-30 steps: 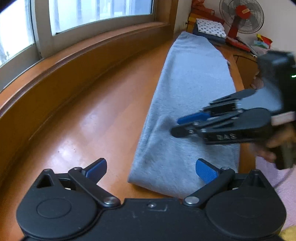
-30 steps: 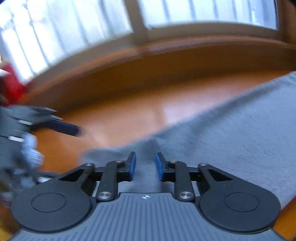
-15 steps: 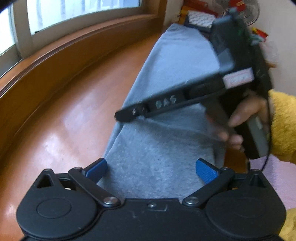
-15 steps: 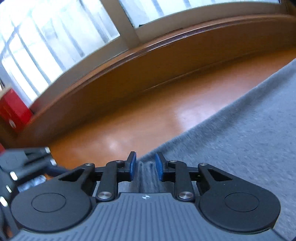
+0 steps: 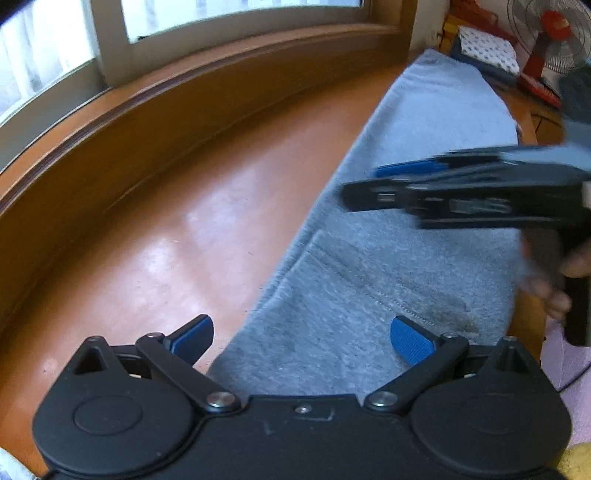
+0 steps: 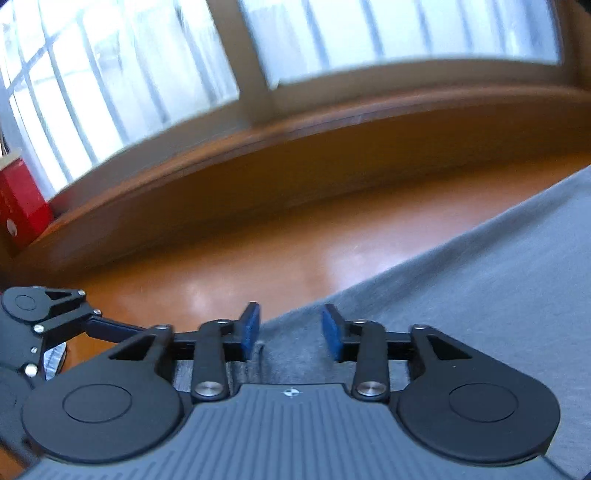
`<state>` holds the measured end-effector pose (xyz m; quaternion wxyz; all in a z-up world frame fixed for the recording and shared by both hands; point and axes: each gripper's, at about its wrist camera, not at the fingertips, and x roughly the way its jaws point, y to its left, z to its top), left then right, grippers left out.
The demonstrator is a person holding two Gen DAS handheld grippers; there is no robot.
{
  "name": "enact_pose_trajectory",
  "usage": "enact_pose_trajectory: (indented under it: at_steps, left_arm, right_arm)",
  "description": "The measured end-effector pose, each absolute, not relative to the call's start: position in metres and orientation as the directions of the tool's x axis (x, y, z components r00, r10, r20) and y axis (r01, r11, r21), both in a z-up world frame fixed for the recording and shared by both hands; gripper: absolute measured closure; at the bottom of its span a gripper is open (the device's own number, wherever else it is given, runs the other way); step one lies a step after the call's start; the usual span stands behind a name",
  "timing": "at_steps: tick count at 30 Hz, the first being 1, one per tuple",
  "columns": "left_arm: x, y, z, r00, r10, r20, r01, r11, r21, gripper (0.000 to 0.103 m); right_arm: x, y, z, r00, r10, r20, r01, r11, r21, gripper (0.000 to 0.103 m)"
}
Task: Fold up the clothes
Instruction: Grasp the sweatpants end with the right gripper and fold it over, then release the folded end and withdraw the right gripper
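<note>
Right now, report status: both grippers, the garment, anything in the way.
Left gripper open, empty. Right gripper opening, pads off the grey garment. Garment flat on wooden surface, one fold in. Nothing blocking.

The left wrist view looks from just behind the left claw (image 5: 301, 338), steeply down and close onto the near end of the grey garment (image 5: 388, 295), which lies along the wooden bench (image 5: 166, 240) under the window (image 5: 240, 29), with a fan (image 5: 554, 33) far off at the top right. The right wrist view looks from behind the right claw (image 6: 290, 332), low and close over the garment's edge, across the bench toward the window. Both share the garment, bench and window ledge, and each catches the other claw at its side.
</note>
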<state>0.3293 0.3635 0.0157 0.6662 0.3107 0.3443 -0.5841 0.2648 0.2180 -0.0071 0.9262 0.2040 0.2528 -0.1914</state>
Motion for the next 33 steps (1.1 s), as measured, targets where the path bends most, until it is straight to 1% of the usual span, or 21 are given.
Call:
enact_pose_trajectory:
  at_steps: [1, 5, 8, 12, 14, 15, 17, 20, 22, 25, 28, 30, 33]
  left_arm:
    - [0.331, 0.365, 0.017, 0.087, -0.564, -0.821, 0.992, 0.120, 0.022, 0.000]
    - [0.344, 0.373, 0.018, 0.095, -0.572, -0.815, 0.994, 0.093, 0.051, 0.000]
    - [0.358, 0.379, 0.018, 0.066, -0.592, -0.803, 0.998, 0.055, 0.041, 0.000]
    - [0.371, 0.390, 0.016, 0.033, -0.609, -0.793, 0.999, -0.002, 0.043, 0.000]
    - [0.374, 0.399, 0.016, 0.009, -0.617, -0.787, 0.997, -0.050, 0.051, 0.000]
    - [0.375, 0.405, 0.016, -0.001, -0.618, -0.786, 0.995, -0.081, 0.062, 0.000]
    - [0.376, 0.414, 0.012, -0.011, -0.605, -0.796, 0.981, -0.159, 0.108, 0.000]
    - [0.374, 0.428, 0.004, 0.007, -0.599, -0.800, 0.939, -0.271, 0.211, 0.000]
    - [0.372, 0.434, -0.002, -0.012, -0.606, -0.796, 0.912, -0.334, 0.240, 0.001]
    - [0.372, 0.434, -0.006, -0.069, -0.611, -0.788, 0.898, -0.382, 0.218, 0.001]
    - [0.370, 0.430, -0.007, -0.087, -0.624, -0.777, 0.892, -0.396, 0.218, 0.001]
    - [0.370, 0.426, -0.008, -0.093, -0.626, -0.774, 0.901, -0.384, 0.203, 0.001]
    - [0.373, 0.422, -0.008, -0.105, -0.619, -0.778, 0.920, -0.359, 0.161, 0.001]
  right_arm:
    - [0.255, 0.223, -0.003, 0.798, -0.275, -0.535, 0.470, 0.840, 0.269, 0.047]
    - [0.218, 0.249, 0.006, 0.776, -0.371, -0.509, 0.538, 0.811, 0.229, 0.047]
    - [0.193, 0.285, 0.007, 0.742, -0.449, -0.498, 0.603, 0.771, 0.203, 0.047]
    - [0.166, 0.329, -0.004, 0.672, -0.531, -0.516, 0.682, 0.715, 0.152, 0.047]
    - [0.163, 0.354, -0.007, 0.646, -0.558, -0.521, 0.703, 0.701, 0.121, 0.039]
    - [0.163, 0.367, -0.009, 0.632, -0.578, -0.516, 0.715, 0.692, 0.101, 0.034]
    - [0.166, 0.391, -0.011, 0.623, -0.601, -0.500, 0.722, 0.687, 0.074, 0.033]
    - [0.176, 0.422, -0.014, 0.643, -0.590, -0.488, 0.701, 0.710, 0.065, 0.033]
    - [0.182, 0.438, -0.016, 0.656, -0.580, -0.483, 0.682, 0.730, 0.051, 0.033]
    - [0.198, 0.451, -0.023, 0.659, -0.570, -0.491, 0.661, 0.750, 0.018, 0.033]
    - [0.213, 0.460, -0.028, 0.646, -0.575, -0.502, 0.661, 0.750, -0.010, 0.033]
    - [0.212, 0.463, -0.028, 0.636, -0.602, -0.483, 0.673, 0.739, -0.034, 0.034]
    - [0.202, 0.453, -0.023, 0.577, -0.669, -0.468, 0.736, 0.674, -0.056, 0.034]
